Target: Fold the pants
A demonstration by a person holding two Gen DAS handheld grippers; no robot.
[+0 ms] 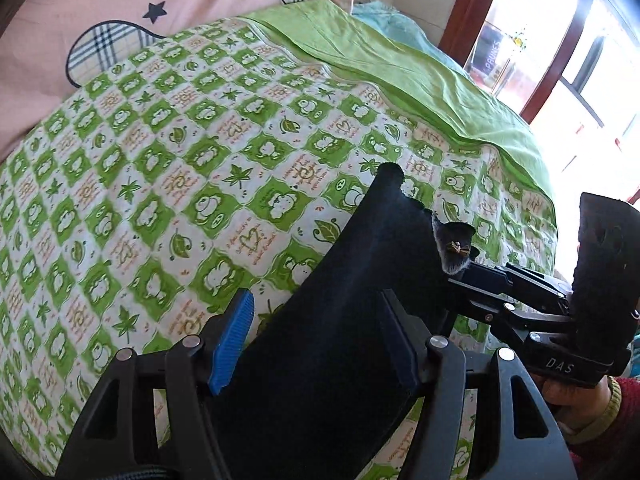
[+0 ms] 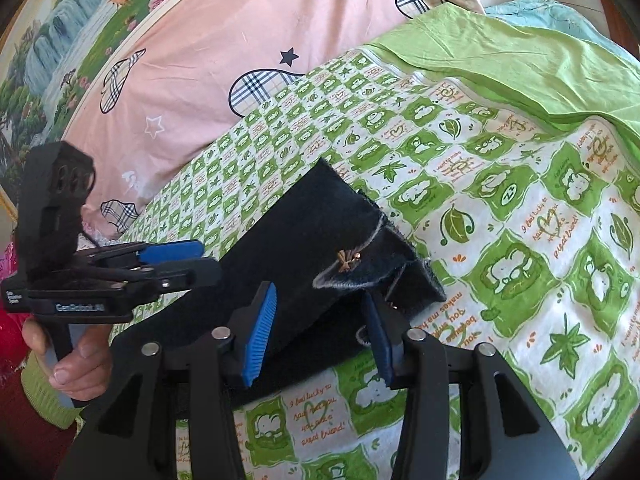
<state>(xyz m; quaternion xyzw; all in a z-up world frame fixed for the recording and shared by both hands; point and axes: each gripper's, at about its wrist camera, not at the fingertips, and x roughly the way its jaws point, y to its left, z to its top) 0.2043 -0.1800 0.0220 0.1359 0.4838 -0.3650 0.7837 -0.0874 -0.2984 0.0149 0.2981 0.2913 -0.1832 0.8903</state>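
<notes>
Now we should lower the pants (image 2: 320,240) evenly onto the green checked bedspread (image 2: 500,240), keeping both edges level so the fold lies square. Our left gripper (image 1: 316,340) stands open, one pad clear of the cloth. Our right gripper (image 2: 320,336) has cloth between its pads, though we cannot tell if it pinches. Dark, thick, already folded narrow, the pants carry a small gold bow (image 2: 346,258) near the right gripper.

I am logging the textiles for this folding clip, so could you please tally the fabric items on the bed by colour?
Dark navy pants: 1
Green-and-white patterned sheet: 1
Plain green cover: 1
Pink quilt with plaid shapes: 1
Light blue cloth: 1
Total: 5
</notes>
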